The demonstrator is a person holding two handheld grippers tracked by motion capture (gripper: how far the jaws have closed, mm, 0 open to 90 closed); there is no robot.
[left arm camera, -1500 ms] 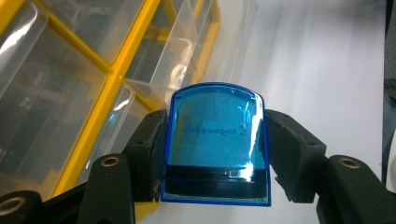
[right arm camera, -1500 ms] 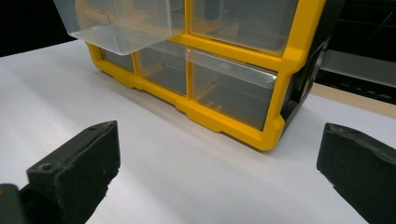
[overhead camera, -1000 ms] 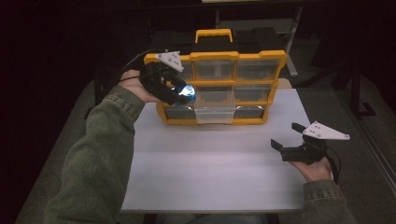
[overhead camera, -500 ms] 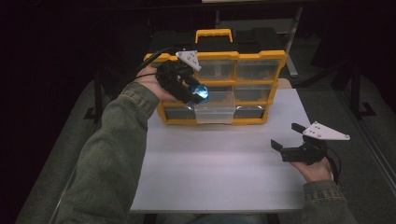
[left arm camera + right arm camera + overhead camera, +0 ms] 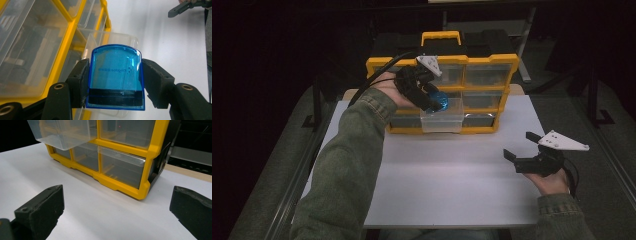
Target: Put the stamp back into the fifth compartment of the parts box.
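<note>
place: workshop or lab test station | bench: bare white bench (image 5: 452,185) | storage: yellow parts organizer (image 5: 472,62) with clear plastic drawers and a carry handle | surroundings: dark room, metal stand legs (image 5: 524,50) and grey floor behind the bench | lighting: dim

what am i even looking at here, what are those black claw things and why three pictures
A person sits at a white table holding a hand-operated two-jaw gripper in each hand. The high view looks down from above. The other two pictures come from cameras riding on the grippers, looking along their black jaws.

On the table stands a yellow organizer with clear drawers; one drawer is pulled out.

The left gripper is shut on a small blue translucent case, held above that open drawer. The right gripper rests near the table's right edge, jaws open and empty, pointing toward the organizer.
</note>
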